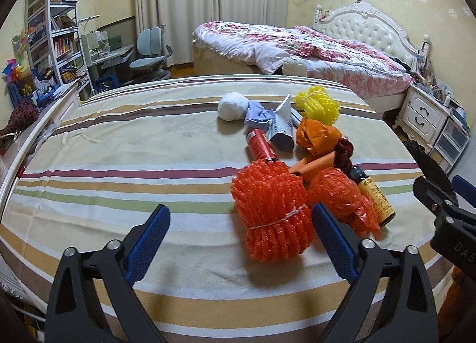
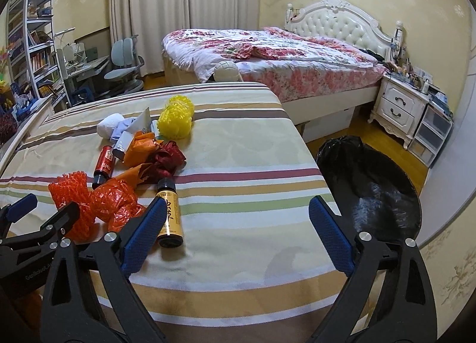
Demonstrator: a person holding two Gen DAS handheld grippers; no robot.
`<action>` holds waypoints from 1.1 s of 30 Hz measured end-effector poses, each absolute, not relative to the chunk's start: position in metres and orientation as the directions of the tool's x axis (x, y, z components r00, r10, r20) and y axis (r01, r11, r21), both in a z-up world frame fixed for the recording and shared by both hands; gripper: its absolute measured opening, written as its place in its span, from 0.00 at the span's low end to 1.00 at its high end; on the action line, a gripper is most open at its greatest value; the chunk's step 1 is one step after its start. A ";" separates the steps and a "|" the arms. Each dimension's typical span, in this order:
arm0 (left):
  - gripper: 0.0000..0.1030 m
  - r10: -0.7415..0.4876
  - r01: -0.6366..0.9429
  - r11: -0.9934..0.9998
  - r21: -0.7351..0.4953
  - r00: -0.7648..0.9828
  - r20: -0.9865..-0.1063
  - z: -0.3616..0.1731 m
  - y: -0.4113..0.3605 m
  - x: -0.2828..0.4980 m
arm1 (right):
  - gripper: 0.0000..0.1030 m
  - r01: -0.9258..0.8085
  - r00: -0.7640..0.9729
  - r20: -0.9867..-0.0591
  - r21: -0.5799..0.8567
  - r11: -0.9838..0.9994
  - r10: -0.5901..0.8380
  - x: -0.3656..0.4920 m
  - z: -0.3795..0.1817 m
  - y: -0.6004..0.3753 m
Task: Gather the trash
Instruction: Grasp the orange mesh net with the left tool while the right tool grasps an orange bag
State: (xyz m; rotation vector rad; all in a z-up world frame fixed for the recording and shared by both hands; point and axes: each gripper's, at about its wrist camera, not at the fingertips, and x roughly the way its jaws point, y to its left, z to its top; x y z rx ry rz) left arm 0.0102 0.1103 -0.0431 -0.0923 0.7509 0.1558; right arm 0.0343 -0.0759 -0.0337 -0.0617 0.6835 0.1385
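Striped tablecloth (image 1: 148,146): matt woven cloth. Orange foam netting (image 1: 272,212): rough, ribbed. Amber bottle (image 2: 169,215): glossy, apparently glass. Black bin bag (image 2: 374,188): shiny plastic film.

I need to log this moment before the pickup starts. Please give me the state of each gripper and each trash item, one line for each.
left gripper: jaws open, empty
right gripper: jaws open, empty
orange foam net: tied bundle, lying on the bed
yellow-label bottle: capped, lying on its side
red bottle: lying on its side
yellow foam net: bundled, untouched
black trash bag: open, beside the bed
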 end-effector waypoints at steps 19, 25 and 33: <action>0.82 0.141 -0.210 0.978 -0.016 0.708 -0.692 -0.042 0.104 0.013 | 0.86 -0.135 0.759 -0.640 0.016 0.991 0.115 0.028 -0.039 -0.088; 0.82 0.155 -0.207 0.978 0.012 0.691 -0.706 -0.048 0.099 0.021 | 0.86 -0.146 0.752 -0.648 0.020 0.989 0.125 0.029 -0.042 -0.086; 0.52 0.063 -0.168 0.984 -0.063 0.652 -0.755 -0.061 0.107 0.028 | 0.86 -0.161 0.747 -0.651 0.016 0.987 0.132 0.029 -0.044 -0.083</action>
